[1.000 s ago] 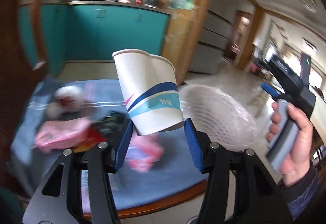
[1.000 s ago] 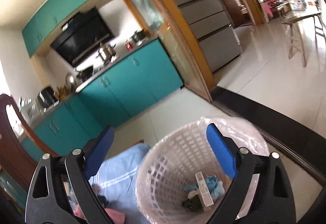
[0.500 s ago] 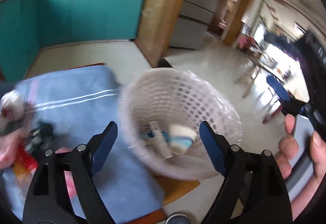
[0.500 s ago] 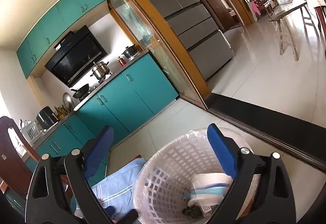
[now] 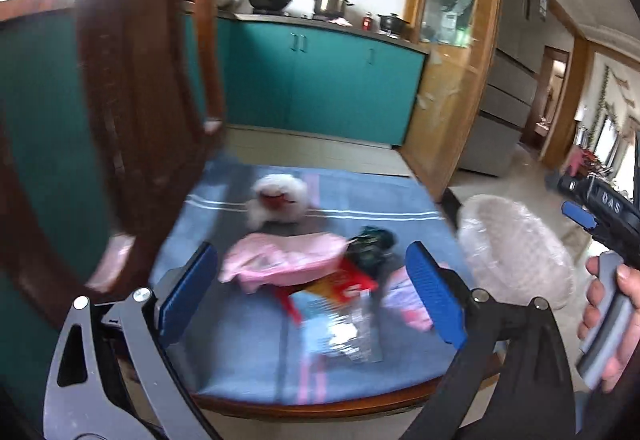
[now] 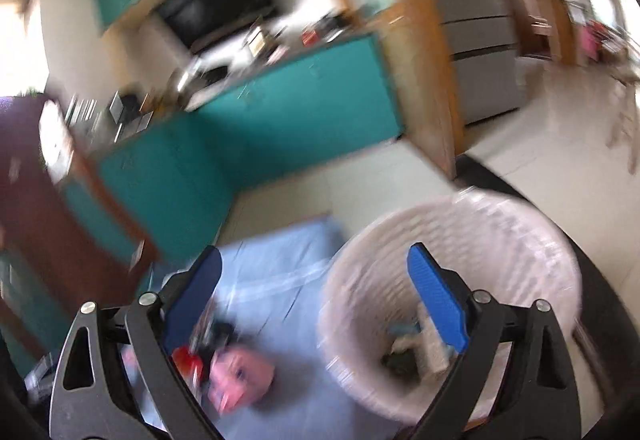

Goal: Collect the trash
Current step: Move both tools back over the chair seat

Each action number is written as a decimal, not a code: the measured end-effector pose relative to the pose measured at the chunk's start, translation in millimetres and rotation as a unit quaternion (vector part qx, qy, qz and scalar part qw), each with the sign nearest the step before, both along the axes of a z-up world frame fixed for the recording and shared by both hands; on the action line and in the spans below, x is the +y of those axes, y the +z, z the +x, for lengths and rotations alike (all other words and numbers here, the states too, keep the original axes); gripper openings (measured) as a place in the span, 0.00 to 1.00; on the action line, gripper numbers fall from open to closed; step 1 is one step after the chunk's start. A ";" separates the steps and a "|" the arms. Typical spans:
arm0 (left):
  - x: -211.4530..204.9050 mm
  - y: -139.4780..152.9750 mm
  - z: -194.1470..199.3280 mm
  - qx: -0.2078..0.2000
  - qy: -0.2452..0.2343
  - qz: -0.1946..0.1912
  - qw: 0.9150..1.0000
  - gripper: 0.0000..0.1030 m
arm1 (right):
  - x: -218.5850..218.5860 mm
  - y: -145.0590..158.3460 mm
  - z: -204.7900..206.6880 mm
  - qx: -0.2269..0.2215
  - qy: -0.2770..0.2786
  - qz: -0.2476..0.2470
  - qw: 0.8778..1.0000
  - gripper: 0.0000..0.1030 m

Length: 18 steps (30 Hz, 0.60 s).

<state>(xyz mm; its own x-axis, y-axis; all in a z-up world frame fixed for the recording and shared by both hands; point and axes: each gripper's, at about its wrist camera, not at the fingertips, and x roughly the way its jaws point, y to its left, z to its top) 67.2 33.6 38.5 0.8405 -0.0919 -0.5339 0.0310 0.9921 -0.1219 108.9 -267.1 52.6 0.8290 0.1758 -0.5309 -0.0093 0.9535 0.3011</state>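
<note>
My left gripper is open and empty above a pile of trash on the blue cloth: a pink wrapper, a red packet, a dark green wrapper, a clear wrapper, a small pink wrapper and a white crumpled tissue. The white mesh basket stands at the table's right edge. My right gripper is open and empty over the basket, which holds trash. The pink wrapper lies left of it.
A dark wooden chair back rises close on the left. Teal kitchen cabinets stand beyond the table, with a wooden door frame to the right. The table's wooden front edge is near. The other hand-held gripper shows at right.
The paper cup held by my left gripper was dropped into the basket. My left gripper then swung back left over the pile. The right view has turned down and left, blurred.
</note>
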 end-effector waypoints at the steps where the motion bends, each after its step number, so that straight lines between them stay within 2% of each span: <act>1: 0.8 -3.3 0.5 0.006 0.000 0.007 1.000 0.92 | 11.3 -4.3 -1.1 0.013 0.016 -0.004 1.000 0.90; 4: 10.5 -1.6 -1.1 0.007 -0.006 -0.005 1.000 0.92 | 42.8 -14.5 -15.7 0.031 0.060 -0.014 0.998 0.90; 6: 8.5 1.9 -2.8 0.007 -0.014 -0.016 1.000 0.92 | 57.9 -15.8 -25.0 0.026 0.075 -0.028 0.996 0.90; 9: 8.7 -1.5 -6.3 0.016 -0.021 -0.011 1.000 0.92 | 73.4 -17.0 -31.4 0.019 0.096 -0.044 0.994 0.90; 13: -0.7 -7.5 -5.1 0.032 -0.033 -0.001 0.999 0.92 | 74.0 -17.9 -29.8 0.019 0.096 -0.047 0.994 0.90; 18: -6.2 -8.8 -6.8 0.031 -0.037 0.003 0.999 0.92 | 74.3 -19.3 -28.0 0.023 0.092 -0.049 0.994 0.90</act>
<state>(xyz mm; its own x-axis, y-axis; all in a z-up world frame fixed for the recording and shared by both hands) 60.4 27.4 29.7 0.7972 -0.1495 -0.5849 0.0978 0.9880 -0.1192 81.0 -192.8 33.3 0.7621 0.2683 -0.5892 -0.1756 0.9616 0.2109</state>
